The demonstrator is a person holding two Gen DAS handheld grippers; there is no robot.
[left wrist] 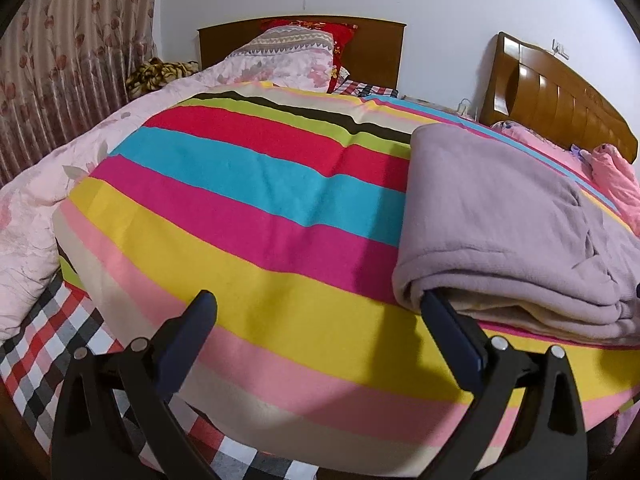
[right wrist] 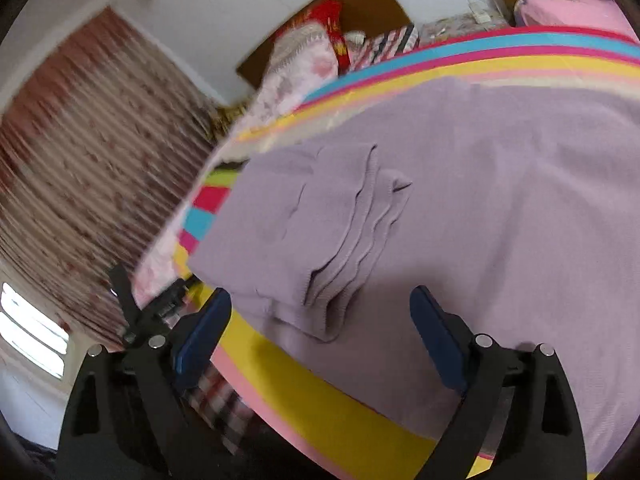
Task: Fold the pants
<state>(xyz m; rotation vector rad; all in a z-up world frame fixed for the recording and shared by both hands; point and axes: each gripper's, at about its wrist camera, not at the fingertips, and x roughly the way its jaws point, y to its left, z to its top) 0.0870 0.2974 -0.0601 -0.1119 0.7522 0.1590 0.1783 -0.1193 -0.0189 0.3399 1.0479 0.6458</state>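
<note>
The lilac fleece pants [left wrist: 504,216] lie folded in layers on the striped blanket [left wrist: 248,208], at the right of the left wrist view. My left gripper [left wrist: 318,300] is open over the blanket; its right fingertip [left wrist: 434,300] pokes into the near folded edge of the pants. In the right wrist view the pants [right wrist: 460,216] fill the middle and right, with a stack of folded edges [right wrist: 344,264] just ahead. My right gripper [right wrist: 322,300] is open and empty above that near edge. The left gripper [right wrist: 152,308] shows at the left of this view.
A pink floral quilt [left wrist: 36,208] lies along the left. Pillows [left wrist: 292,52] and a wooden headboard [left wrist: 380,52] stand at the far end. A second headboard [left wrist: 560,100] and pink bedding [left wrist: 616,176] are at the right. Curtains [left wrist: 68,52] hang on the left.
</note>
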